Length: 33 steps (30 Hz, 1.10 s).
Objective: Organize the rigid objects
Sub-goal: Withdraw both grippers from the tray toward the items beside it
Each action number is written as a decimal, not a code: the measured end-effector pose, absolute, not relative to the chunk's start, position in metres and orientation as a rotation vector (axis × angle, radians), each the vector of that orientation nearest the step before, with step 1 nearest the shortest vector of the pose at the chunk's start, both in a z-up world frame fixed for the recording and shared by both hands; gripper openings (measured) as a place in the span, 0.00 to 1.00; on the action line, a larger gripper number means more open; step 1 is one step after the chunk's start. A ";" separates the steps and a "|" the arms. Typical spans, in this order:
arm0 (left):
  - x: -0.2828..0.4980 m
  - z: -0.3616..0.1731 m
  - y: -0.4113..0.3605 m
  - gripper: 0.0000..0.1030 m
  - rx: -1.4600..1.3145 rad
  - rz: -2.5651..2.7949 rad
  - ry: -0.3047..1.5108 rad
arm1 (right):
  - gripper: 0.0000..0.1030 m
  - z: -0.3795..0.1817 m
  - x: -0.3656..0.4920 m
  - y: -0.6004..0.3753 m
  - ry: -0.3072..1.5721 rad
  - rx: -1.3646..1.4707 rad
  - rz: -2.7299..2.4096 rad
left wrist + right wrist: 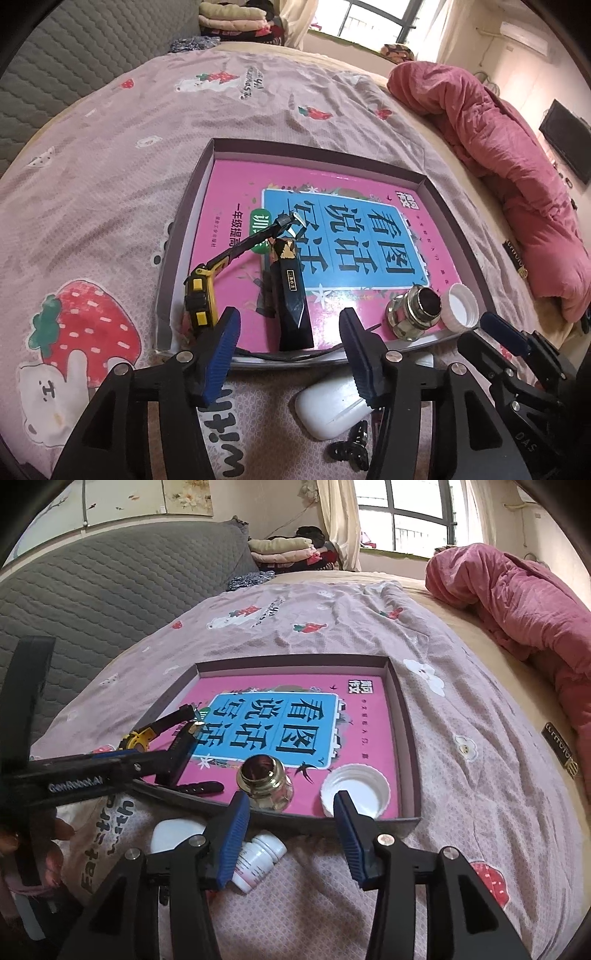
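Observation:
A shallow box (pixel 436 188) (pixel 400 716) lies on the bed with a pink book (pixel 240 181) (pixel 369 720) in it. On the book lie a yellow-black utility knife (pixel 207 288) (pixel 138 738), a black glossy case (pixel 293 306), a metal jar (pixel 415 312) (pixel 264 782) and a white cap (pixel 461 306) (pixel 356 788). My left gripper (pixel 290 328) is open and empty above the box's near edge. My right gripper (pixel 291 810) is open and empty over that edge, between jar and cap. A white pill bottle (pixel 258 860) and a white case (pixel 330 404) (pixel 173 834) lie outside the box.
The bed sheet (pixel 122 155) is pink with strawberry prints. A rumpled pink quilt (pixel 509 155) (pixel 517 602) lies at the right. A grey padded headboard (pixel 110 590) is at the left. Small black clips (pixel 349 446) lie near the white case.

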<state>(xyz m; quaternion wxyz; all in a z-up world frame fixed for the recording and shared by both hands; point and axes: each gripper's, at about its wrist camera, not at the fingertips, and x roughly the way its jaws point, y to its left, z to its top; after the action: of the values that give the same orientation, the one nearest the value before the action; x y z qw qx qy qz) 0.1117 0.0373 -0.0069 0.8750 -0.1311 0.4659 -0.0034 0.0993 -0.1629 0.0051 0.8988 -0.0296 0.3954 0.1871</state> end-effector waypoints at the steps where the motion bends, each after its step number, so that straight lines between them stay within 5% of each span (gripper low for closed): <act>1: 0.111 -0.006 0.037 0.56 -0.274 -0.007 0.969 | 0.46 0.006 0.099 -0.164 0.816 -0.060 0.388; 33: 0.073 0.009 0.022 0.56 -0.222 -0.057 0.979 | 0.46 0.009 0.075 -0.158 0.805 -0.104 0.447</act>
<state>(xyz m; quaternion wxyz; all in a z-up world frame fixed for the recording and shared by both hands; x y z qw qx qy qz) 0.0732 0.0225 0.0089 0.8762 -0.1065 0.4693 -0.0271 0.0747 -0.1577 0.0089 0.8946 -0.0502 0.3882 0.2155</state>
